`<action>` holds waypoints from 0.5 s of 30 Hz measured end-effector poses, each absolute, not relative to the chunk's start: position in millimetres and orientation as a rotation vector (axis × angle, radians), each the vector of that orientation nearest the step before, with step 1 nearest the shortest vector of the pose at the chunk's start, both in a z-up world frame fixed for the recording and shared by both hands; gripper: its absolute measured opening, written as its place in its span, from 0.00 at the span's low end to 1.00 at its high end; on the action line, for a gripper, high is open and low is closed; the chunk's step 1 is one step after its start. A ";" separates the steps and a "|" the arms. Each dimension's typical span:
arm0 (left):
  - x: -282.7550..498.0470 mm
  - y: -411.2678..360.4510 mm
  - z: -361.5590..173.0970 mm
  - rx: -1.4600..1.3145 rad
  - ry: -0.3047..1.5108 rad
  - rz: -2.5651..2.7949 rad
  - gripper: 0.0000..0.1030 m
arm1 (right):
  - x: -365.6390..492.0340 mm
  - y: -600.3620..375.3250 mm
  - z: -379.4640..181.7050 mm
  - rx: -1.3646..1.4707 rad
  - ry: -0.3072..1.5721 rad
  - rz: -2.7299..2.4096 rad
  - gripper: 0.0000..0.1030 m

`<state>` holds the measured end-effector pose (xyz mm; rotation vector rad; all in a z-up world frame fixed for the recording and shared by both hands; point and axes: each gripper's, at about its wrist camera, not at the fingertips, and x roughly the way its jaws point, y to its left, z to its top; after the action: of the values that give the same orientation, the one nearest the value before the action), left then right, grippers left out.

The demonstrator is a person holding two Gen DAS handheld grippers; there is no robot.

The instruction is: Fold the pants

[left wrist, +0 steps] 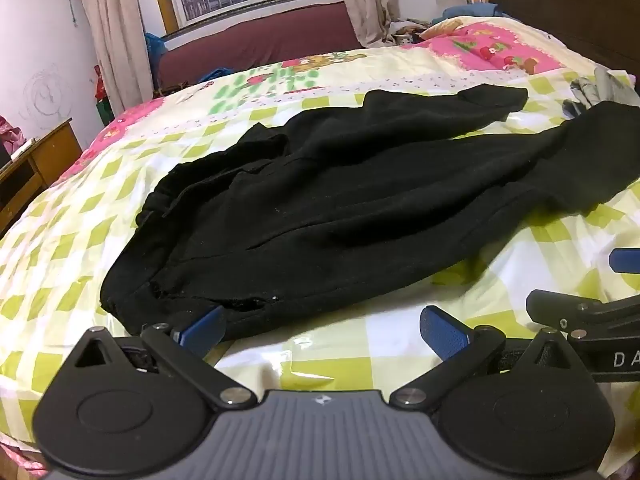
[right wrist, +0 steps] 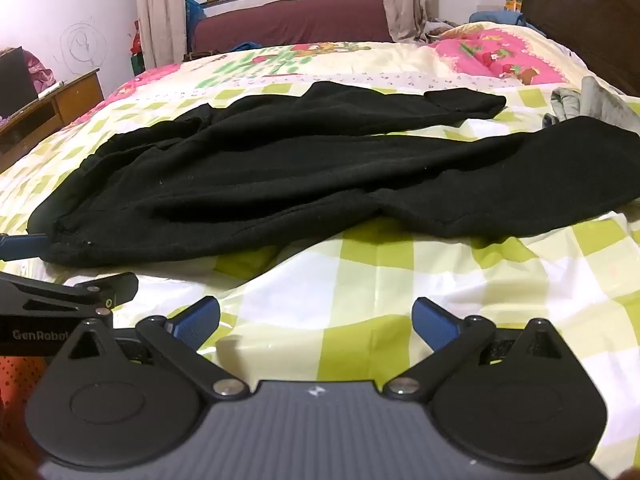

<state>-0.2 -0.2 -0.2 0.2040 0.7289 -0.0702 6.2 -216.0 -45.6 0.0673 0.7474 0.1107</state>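
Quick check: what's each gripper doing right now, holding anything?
Left gripper: jaws wide open, empty, at the near edge of the black pants.
Right gripper: jaws wide open, empty.

Counted one pair of black pants (left wrist: 360, 184) with two legs, one checked bedspread (left wrist: 80, 240), two grippers, one grey garment (right wrist: 592, 100), two curtains and one wooden desk (left wrist: 36, 168).

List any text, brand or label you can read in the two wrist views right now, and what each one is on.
"GenRobot", cut off at the frame edge: white letters on the black body of the left gripper, seen in the right wrist view.
"DA", cut off at the frame edge: white letters on the black body of the right gripper, seen in the left wrist view.
Black pants: no readable label.
Bedsheet: cartoon prints only, no legible words.
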 end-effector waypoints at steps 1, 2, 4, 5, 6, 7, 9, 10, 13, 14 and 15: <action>-0.2 0.0 -0.1 0.203 0.731 -0.070 1.00 | 6.2 -216.1 -45.7 0.068 0.747 0.111 0.99; -0.1 0.3 0.0 0.202 0.733 -0.071 1.00 | 6.4 -216.1 -45.8 0.067 0.747 0.111 0.99; -0.4 1.2 0.5 0.198 0.735 -0.070 1.00 | 6.9 -216.0 -46.2 0.067 0.748 0.112 0.99; -0.5 1.9 0.9 0.196 0.736 -0.069 1.00 | 6.7 -216.8 -46.2 0.071 0.747 0.113 0.99; -0.6 2.8 1.3 0.193 0.738 -0.069 1.00 | 6.6 -217.1 -46.2 0.071 0.747 0.113 0.99; -0.8 3.9 1.8 0.190 0.739 -0.069 1.00 | 6.6 -217.3 -46.2 0.071 0.748 0.113 0.99; -1.4 -3.2 -0.7 0.195 0.738 -0.074 1.00 | 7.1 -217.5 -46.4 0.072 0.750 0.114 0.99; -3.1 -5.0 -1.3 0.200 0.735 -0.073 1.00 | 7.1 -217.7 -46.5 0.072 0.750 0.114 0.99; -5.5 -5.0 -0.5 0.198 0.737 -0.071 1.00 | 7.1 -217.7 -46.5 0.073 0.750 0.114 0.99; -0.9 -2.9 -1.4 0.207 0.739 -0.080 1.00 | 7.1 -217.8 -46.5 0.073 0.750 0.114 0.99; -0.4 -3.1 -2.1 0.207 0.739 -0.080 1.00 | 7.1 -217.7 -46.5 0.074 0.751 0.114 0.99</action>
<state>-0.4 -3.1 -2.1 0.2074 0.7390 -0.0800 7.1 -217.7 -46.5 0.0738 0.7508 0.1139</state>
